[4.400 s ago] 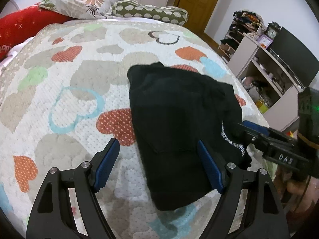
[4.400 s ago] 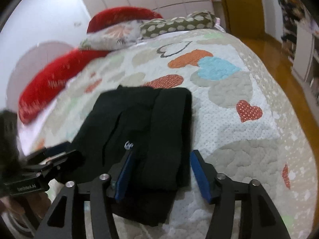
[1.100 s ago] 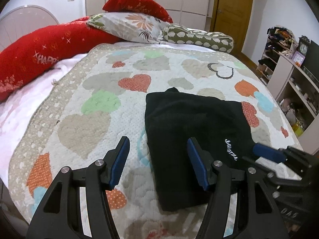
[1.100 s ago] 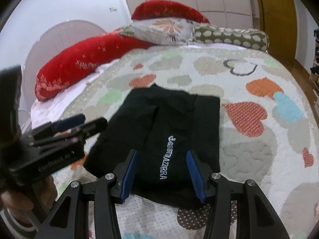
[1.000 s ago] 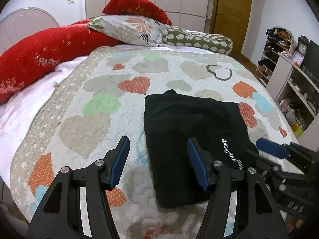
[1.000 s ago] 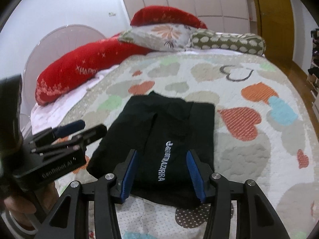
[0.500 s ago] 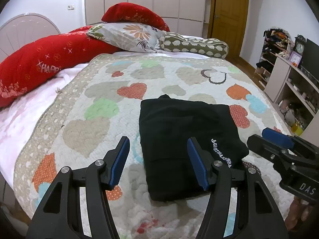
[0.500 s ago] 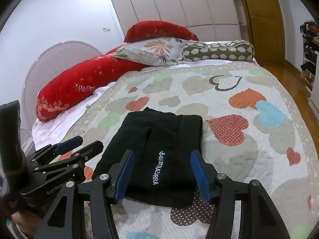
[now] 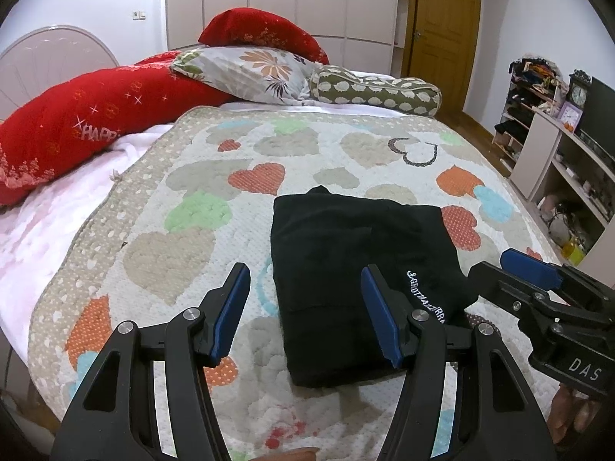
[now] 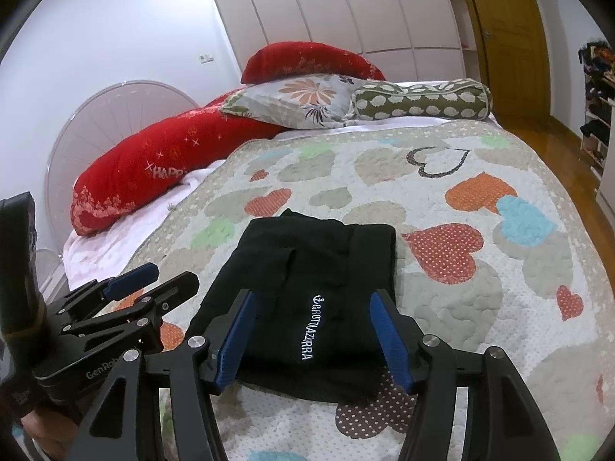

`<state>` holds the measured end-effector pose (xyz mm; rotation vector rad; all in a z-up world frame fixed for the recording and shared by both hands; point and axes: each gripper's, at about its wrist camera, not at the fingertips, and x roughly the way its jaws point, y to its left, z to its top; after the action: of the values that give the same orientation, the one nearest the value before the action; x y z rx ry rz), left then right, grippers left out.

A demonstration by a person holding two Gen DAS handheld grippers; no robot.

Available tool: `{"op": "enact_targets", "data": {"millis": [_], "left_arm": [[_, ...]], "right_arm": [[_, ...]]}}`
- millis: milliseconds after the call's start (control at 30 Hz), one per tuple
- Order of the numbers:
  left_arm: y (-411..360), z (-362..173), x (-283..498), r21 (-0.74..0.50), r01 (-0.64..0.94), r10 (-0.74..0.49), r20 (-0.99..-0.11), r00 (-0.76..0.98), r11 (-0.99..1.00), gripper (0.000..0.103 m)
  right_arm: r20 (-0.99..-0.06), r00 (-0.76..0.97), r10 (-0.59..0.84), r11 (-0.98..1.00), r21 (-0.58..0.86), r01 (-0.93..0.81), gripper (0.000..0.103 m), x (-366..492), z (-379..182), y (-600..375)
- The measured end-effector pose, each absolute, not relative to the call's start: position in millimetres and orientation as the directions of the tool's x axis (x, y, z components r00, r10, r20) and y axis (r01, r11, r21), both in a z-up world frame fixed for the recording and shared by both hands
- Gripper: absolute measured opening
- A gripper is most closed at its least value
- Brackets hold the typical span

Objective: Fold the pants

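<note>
The black pants (image 9: 357, 265) are lying folded near the bed's (image 9: 161, 253) foot edge, long axis running toward the pillows. Both grippers are hanging wide and empty: the right gripper (image 10: 311, 336) is sitting nearer, straddling the bundle's near end, the left gripper (image 9: 305, 309) hovering off its left edge

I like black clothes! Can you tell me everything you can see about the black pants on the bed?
The black pants look soft and thick, folded into a neat, flat, roughly rectangular bundle of several layers. White stitched lettering runs along the top layer. They lie on the heart-patterned quilt, near its front edge. Only the quilt touches them: the left claw and right claw are both open, holding nothing.
</note>
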<state>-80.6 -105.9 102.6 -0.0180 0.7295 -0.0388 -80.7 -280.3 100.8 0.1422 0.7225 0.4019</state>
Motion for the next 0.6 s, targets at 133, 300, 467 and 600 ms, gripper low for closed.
{"op": "enact_targets", "data": {"millis": [133, 300, 467, 600], "left_arm": [[-104.8, 103.0, -81.7, -0.028, 0.024, -0.037, -0.665, 0.746, 0.999, 0.06], [-104.6, 103.2, -81.4, -0.028, 0.025, -0.037, -0.664, 0.746, 0.999, 0.06], [-102.0, 103.3, -81.8, -0.029, 0.019, -0.033, -0.662, 0.749, 0.999, 0.06], [-100.9, 103.4, -82.5, -0.028, 0.017, -0.031, -0.663, 0.748, 0.999, 0.06]], "right_arm": [[-0.62, 0.67, 0.408, 0.913, 0.258, -0.316, 0.062, -80.1, 98.8, -277.3], [-0.62, 0.668, 0.412, 0.911, 0.265, -0.315, 0.062, -78.7, 97.1, -276.8], [-0.625, 0.663, 0.413, 0.911, 0.261, -0.321, 0.062, -77.7, 96.6, -275.5], [-0.625, 0.661, 0.415, 0.909, 0.263, -0.322, 0.062, -77.4, 96.3, -273.8]]}}
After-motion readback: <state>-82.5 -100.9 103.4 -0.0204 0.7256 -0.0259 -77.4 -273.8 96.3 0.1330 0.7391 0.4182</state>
